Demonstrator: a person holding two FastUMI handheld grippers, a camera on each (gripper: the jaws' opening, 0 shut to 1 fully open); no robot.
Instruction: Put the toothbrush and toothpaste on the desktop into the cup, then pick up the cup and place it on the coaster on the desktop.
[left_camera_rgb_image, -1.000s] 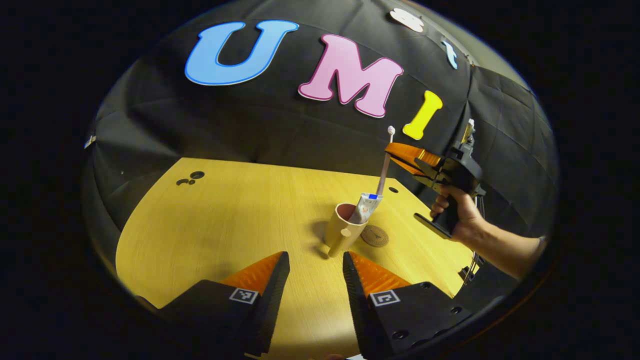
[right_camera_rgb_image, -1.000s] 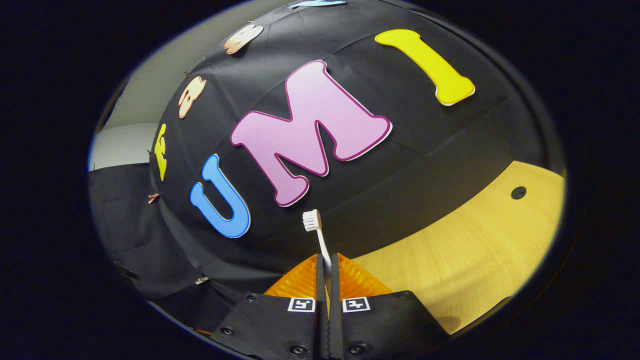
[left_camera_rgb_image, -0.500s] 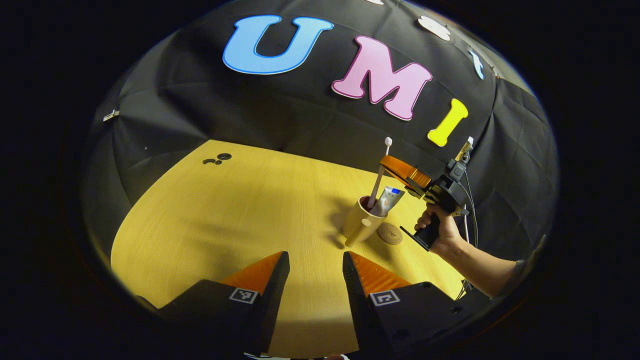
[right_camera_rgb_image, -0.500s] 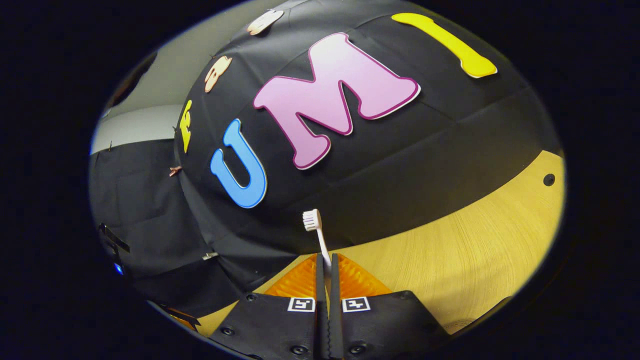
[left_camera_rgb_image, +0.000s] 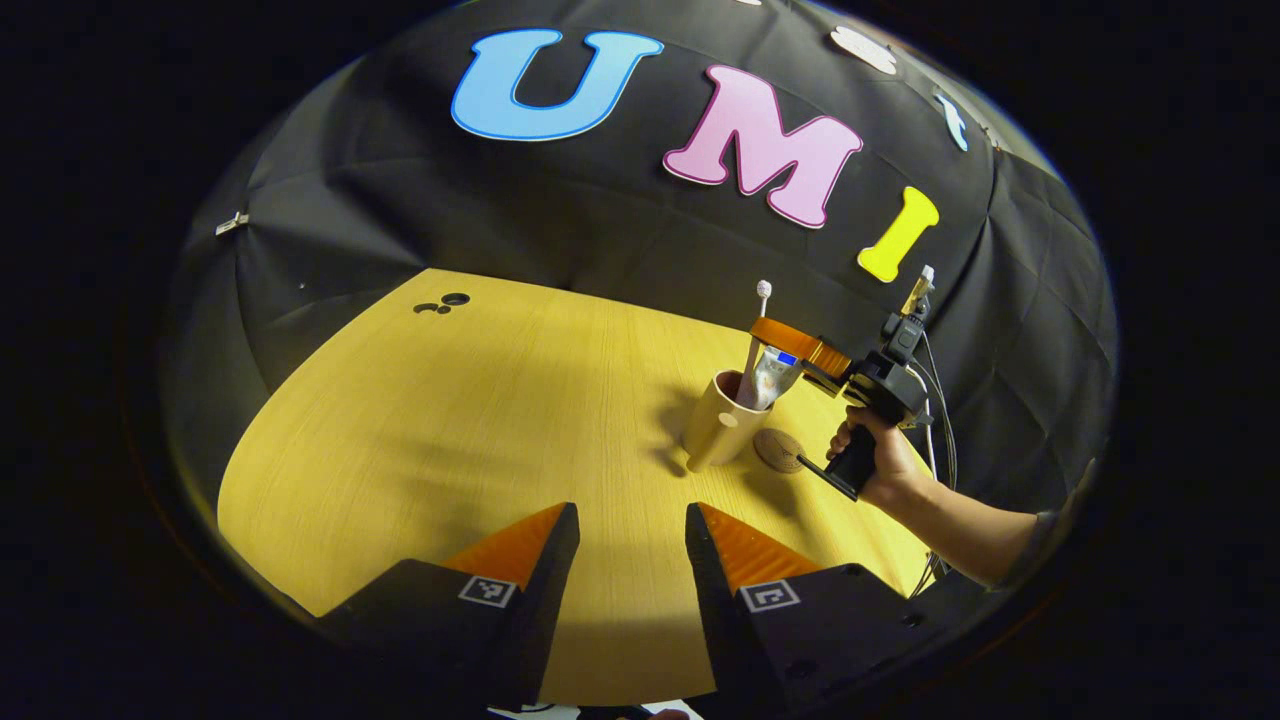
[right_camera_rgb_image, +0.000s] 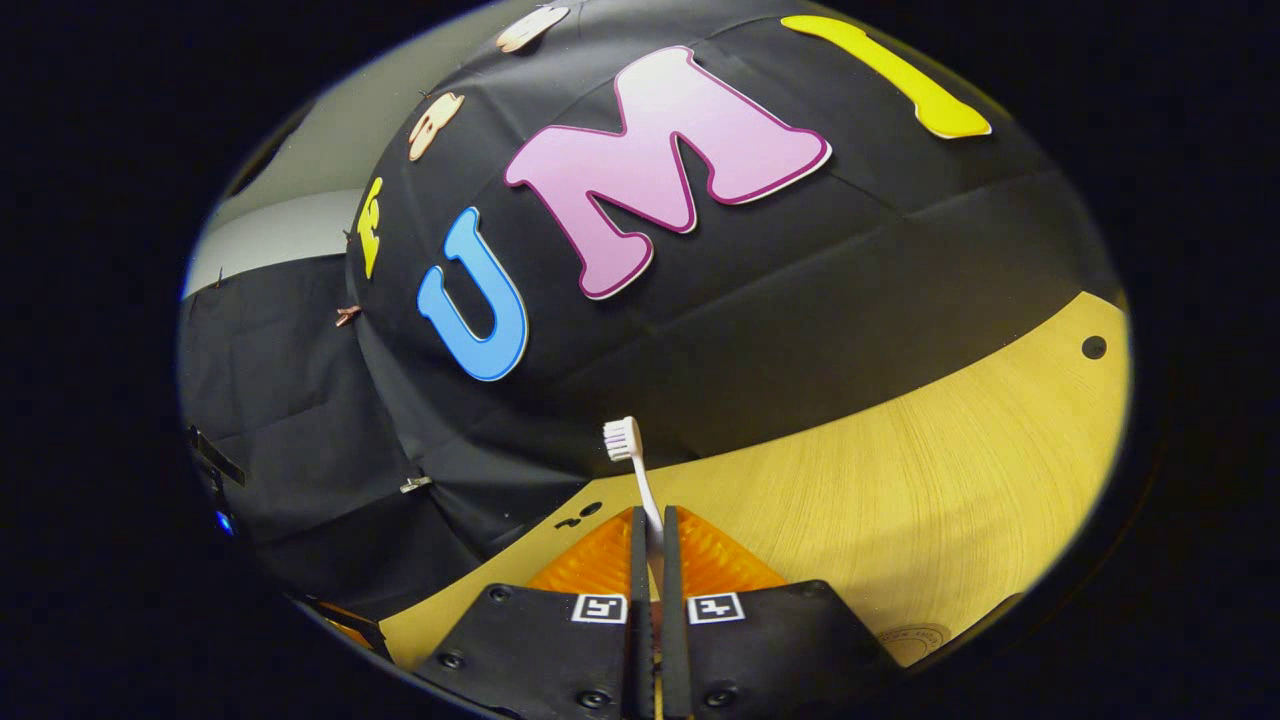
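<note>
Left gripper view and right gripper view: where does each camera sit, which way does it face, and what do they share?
Left gripper view: rides the open left tool, facing the cup across the table; a hand holds the right tool.
Right gripper view: rides the right tool, shut on the toothbrush, facing the wall.
Shared: toothbrush, table, coaster.

Black cloth wall (left_camera_rgb_image: 480, 220), grey cable (left_camera_rgb_image: 938, 400).

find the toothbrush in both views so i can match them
Left gripper view: toothbrush right of centre, upright, lower end in the cup, right gripper around its handle.
Right gripper view: toothbrush bottom centre, head up, rising between the shut gripper fingers.
Shared landmark: the table.
</note>
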